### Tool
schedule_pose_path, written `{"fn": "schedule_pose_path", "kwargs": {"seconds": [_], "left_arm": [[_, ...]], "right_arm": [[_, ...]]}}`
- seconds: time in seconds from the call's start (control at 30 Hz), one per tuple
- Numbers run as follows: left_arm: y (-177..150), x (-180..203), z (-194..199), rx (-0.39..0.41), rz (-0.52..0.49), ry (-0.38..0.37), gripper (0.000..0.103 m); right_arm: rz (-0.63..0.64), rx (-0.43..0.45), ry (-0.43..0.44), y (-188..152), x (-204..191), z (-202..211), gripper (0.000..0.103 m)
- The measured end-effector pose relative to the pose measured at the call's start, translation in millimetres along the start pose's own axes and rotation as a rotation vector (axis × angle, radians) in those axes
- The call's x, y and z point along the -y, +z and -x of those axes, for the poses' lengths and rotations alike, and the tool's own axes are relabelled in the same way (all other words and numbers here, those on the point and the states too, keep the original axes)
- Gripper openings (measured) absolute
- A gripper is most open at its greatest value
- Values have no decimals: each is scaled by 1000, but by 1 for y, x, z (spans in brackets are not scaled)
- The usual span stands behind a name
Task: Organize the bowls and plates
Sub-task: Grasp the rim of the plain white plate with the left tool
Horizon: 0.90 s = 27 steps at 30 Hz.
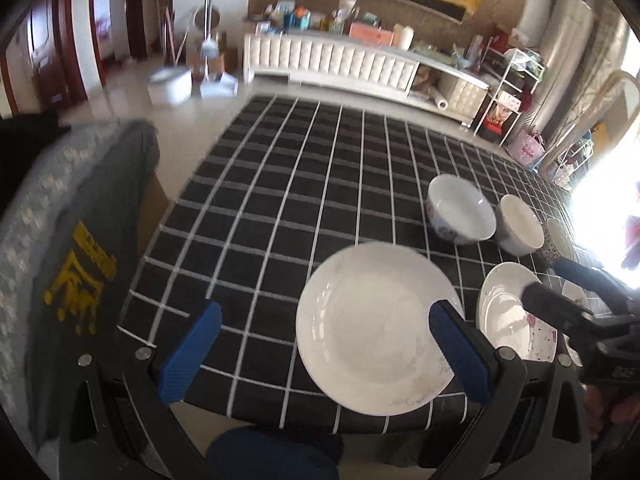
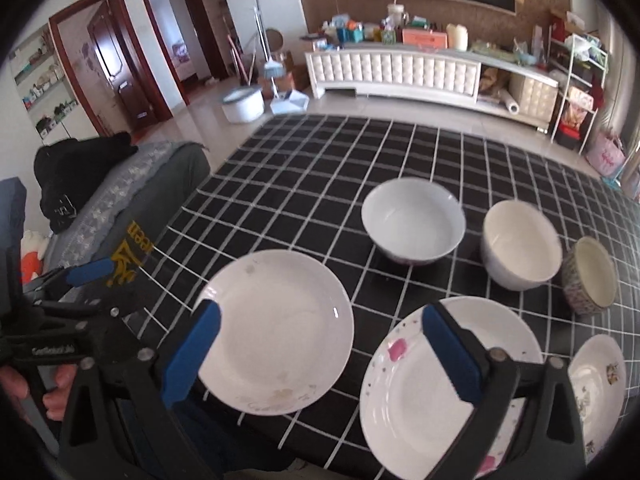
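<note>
1. Left tool (image 1: 324, 354): fingers spread apart, holding nothing, above the plain white plate (image 2: 276, 332) at the worktop's (image 2: 320, 184) near edge.
2. Right tool (image 2: 320, 354): likewise spread, empty, over the pink-flecked plate (image 2: 416, 400).
3. Plates look glazed: stiff, slippery, breakable; best pinched at the rim.

3 plates (image 2: 276, 332) in front — 3 bowls (image 2: 414, 220) behind.

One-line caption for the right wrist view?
Open right tongs above three plates and three bowls on a checked tablecloth.
</note>
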<state>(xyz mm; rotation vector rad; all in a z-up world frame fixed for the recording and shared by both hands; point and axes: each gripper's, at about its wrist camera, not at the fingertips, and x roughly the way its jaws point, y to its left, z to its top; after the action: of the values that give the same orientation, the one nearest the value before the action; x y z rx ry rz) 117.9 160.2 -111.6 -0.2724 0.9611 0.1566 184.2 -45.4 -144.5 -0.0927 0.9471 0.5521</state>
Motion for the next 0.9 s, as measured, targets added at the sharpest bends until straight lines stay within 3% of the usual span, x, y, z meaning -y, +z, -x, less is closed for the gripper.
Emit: {"fn": "schedule_pose_path", "kwargs": {"seconds": [0.17, 0.27, 0.33, 0.57, 0.63, 0.77, 0.9], "left_arm": [[-4, -14, -31, -88, 66, -11, 102], [-6, -23, -47, -139, 115, -8, 91], [-8, -29, -60, -175, 128, 4, 83], [-17, -31, -86, -235, 119, 40, 64], [-18, -31, -90, -245, 114, 44, 58], [-19, -32, -98, -263, 117, 46, 51], [-24, -34, -103, -280, 126, 30, 31]], "right_arm": [[8, -72, 14, -2, 2, -31, 90], [8, -104, 1, -6, 6, -45, 90], [12, -121, -8, -7, 10, -54, 77], [18, -184, -12, -13, 19, -82, 60], [19, -201, -15, -16, 19, -87, 49], [11, -221, -10, -19, 23, -94, 37], [14, -236, -15, -22, 24, -96, 28]]}}
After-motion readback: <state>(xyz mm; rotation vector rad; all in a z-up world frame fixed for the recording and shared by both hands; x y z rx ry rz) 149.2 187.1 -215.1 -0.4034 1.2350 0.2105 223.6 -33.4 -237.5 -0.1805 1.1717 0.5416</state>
